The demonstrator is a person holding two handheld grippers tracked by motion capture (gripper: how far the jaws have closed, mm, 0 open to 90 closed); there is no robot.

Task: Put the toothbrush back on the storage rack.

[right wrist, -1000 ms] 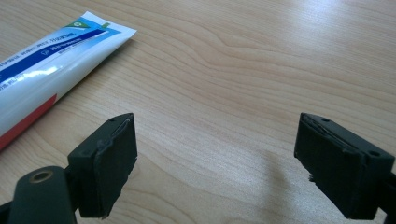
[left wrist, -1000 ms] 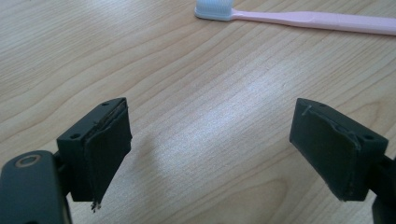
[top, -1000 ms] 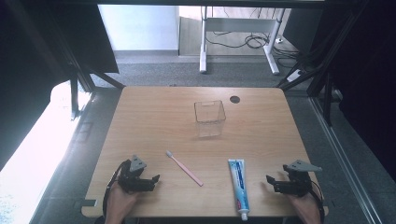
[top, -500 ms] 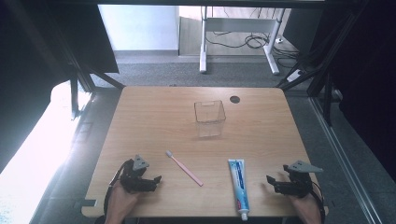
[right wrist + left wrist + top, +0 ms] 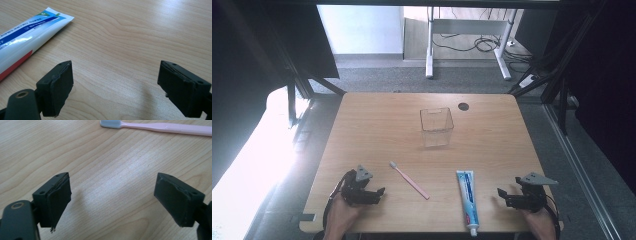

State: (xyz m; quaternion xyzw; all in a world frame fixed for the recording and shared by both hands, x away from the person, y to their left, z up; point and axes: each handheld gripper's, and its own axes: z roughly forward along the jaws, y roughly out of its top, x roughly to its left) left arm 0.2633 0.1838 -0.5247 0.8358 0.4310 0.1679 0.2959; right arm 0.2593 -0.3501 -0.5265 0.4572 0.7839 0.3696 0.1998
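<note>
At the near left corner, left gripper (image 5: pixel 381 191) resting on the table (image 5: pixel 377 130), jaws spread wide, nothing between them. Just right of it, pink toothbrush (image 5: pixel 409 179) lying flat, untouched. Further right, toothpaste tube (image 5: pixel 467 195) flat as well, cap toward the near edge. Far right, right gripper (image 5: pixel 500 192) parked low, jaws wide, empty. Beyond, clear container (image 5: pixel 436 126) standing empty. Nothing picked up yet; probably everything left to do.
</note>
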